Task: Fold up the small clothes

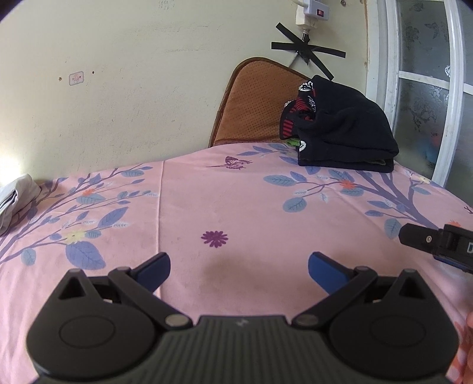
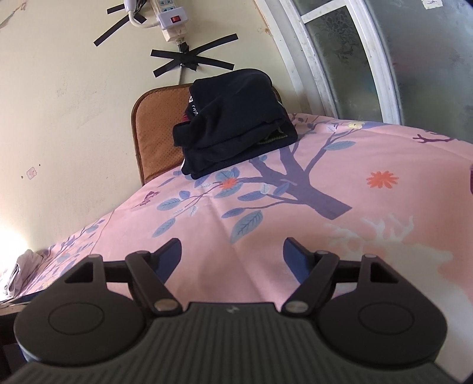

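Note:
A stack of folded dark clothes (image 1: 343, 133) (image 2: 236, 124) rests at the far right of the pink flowered cloth (image 1: 236, 206) (image 2: 369, 212). A pale garment (image 1: 14, 201) (image 2: 17, 271) lies bunched at the cloth's left edge. My left gripper (image 1: 239, 268) hovers open over bare cloth, nothing between its blue fingers (image 1: 153, 270). My right gripper (image 2: 232, 255) is open too, over bare cloth well short of the dark stack. Part of the right gripper (image 1: 437, 242) shows at the right edge of the left wrist view.
A brown perforated chair back (image 1: 251, 103) (image 2: 156, 136) stands behind the table against the wall. A power strip (image 2: 171, 20) and black tape (image 2: 189, 59) are on the wall. A white-framed frosted window (image 1: 428, 88) (image 2: 354, 59) is at the right.

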A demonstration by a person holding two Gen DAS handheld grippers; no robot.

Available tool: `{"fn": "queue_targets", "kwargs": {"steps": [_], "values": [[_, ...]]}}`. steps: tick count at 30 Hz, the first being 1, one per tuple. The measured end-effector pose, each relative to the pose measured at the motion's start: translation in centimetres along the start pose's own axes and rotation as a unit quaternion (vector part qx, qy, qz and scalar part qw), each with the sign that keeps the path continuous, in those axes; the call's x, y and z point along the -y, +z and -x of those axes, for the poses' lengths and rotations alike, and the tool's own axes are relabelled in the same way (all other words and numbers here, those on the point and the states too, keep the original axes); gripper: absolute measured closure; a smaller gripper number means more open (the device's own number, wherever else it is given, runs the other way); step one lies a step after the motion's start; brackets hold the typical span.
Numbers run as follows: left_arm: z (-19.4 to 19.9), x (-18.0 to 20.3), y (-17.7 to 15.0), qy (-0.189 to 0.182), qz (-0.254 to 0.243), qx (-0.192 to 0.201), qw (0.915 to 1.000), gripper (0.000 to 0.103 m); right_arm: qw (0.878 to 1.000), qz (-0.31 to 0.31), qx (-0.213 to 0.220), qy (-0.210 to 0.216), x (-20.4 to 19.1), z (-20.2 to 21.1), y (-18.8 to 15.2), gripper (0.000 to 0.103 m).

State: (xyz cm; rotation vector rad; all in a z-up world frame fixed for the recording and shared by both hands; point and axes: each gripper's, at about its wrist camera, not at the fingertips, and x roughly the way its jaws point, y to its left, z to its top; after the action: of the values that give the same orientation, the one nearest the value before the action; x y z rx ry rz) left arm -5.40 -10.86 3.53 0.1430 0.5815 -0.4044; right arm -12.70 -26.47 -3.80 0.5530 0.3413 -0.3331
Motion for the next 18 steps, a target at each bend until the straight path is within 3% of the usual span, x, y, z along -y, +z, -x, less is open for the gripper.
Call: {"fn": "queue_targets", "kwargs": {"steps": [18], "values": [[-0.01, 0.36, -0.02, 0.019, -0.009, -0.002, 0.9998, 0.0, 1.0, -0.011, 0.005, 0.002, 0.33, 0.11, 0.09, 0.022]]}}
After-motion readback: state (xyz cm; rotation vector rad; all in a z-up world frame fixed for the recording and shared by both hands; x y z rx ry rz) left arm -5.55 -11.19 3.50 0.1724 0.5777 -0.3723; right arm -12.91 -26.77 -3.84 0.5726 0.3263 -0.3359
